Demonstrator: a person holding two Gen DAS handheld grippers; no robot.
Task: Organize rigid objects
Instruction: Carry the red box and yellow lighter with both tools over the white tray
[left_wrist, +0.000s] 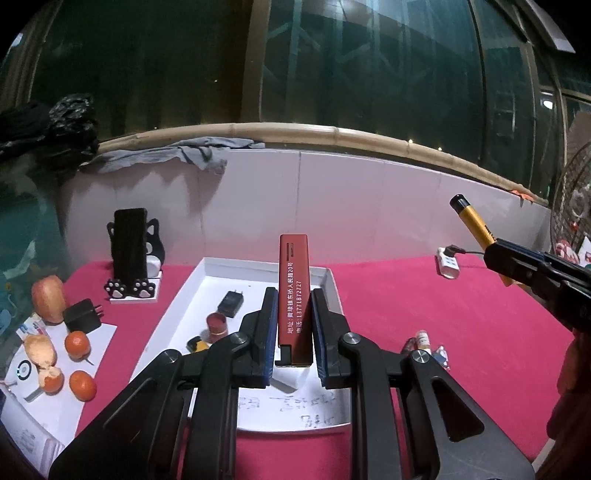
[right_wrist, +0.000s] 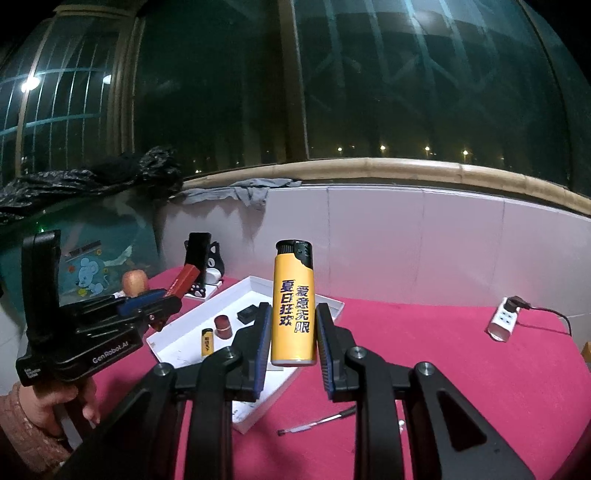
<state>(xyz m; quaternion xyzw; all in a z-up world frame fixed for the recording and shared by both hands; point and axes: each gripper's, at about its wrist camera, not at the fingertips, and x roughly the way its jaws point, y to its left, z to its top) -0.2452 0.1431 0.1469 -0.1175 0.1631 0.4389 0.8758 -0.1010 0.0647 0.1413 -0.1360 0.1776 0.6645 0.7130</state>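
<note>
Left gripper clamped on slim red rectangular lighter, right gripper on yellow plastic lighter; both held above shallow white cardboard tray. Advised: lowered flat beside black charger, released w/o knocking contents.

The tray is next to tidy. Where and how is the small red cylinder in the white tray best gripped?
Take the small red cylinder across its round side wall, coming straight down from above. It stands upright in the white tray, with a yellow lighter and black charger close by, so a top approach looks safest.
</note>
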